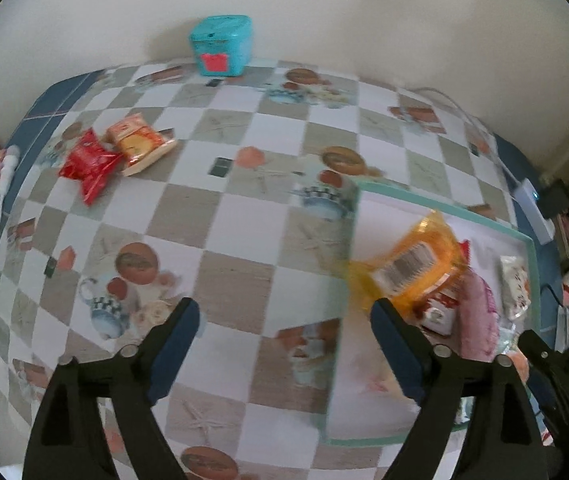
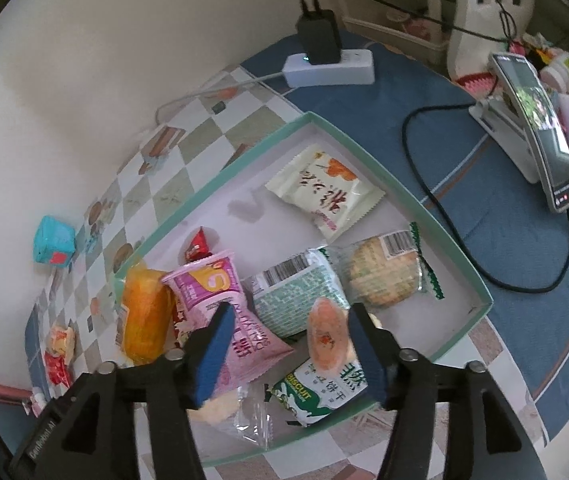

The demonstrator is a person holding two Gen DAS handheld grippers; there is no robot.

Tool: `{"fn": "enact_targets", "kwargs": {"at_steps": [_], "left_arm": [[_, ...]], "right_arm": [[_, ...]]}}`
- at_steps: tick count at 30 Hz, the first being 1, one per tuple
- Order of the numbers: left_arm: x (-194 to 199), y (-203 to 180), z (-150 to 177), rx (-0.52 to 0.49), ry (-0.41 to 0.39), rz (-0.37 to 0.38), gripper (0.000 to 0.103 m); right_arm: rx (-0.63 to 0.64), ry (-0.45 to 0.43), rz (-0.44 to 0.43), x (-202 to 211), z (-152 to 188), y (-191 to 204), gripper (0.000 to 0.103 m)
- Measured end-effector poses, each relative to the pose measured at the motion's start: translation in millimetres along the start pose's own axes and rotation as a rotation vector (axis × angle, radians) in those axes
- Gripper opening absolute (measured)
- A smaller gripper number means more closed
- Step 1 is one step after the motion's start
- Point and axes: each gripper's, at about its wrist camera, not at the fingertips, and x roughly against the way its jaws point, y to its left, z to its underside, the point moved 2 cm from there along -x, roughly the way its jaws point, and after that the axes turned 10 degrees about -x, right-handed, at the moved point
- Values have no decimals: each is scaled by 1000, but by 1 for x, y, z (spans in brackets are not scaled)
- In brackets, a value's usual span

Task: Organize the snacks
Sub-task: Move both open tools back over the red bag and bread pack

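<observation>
A shallow tray with a teal rim point(image 2: 424, 216) holds several snack packets: a cream one point(image 2: 320, 192), a round cracker point(image 2: 384, 276), a green-white pack point(image 2: 292, 292), a pink pack point(image 2: 216, 300) and an orange pack point(image 2: 144, 316). My right gripper point(image 2: 290, 332) hangs over the tray's near end, open. A round orange-pink snack point(image 2: 326, 336) stands between its jaws, and no pad presses on it. My left gripper point(image 1: 284, 332) is open and empty over the checkered tablecloth, just left of the tray point(image 1: 444, 204). A red packet point(image 1: 88, 164) and an orange-yellow packet point(image 1: 140, 140) lie on the cloth at far left.
A teal box point(image 1: 222, 44) stands by the wall. A white power strip with a black charger point(image 2: 324, 64) and a black cable point(image 2: 444, 216) lie beyond the tray. At the right a phone on a stand point(image 2: 540, 132) leans upright. Clutter edges the table's left side.
</observation>
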Motion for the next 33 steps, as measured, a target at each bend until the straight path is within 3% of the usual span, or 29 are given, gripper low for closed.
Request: {"fn": "enact_targets", "kwargs": {"at_steps": [5,12,14,26,33], "left_arm": [[-7,12,2,32,23,-1,91],[-6,15,4,23,19,-14,92],[-5,16,4,19,19,-14,92],[9,44,2,11,-20,-57,92],[19,104,6,62,-27,-230,92]], "right_arm": [[50,-9,-4,-1,7,10,84],[102,-16,-17,-2,15,23,93],[109,-21,-20,-2,16,24,103],[177,-48,-21,3,31,42,103],[280,-84,-56,14,56,76,103]]}}
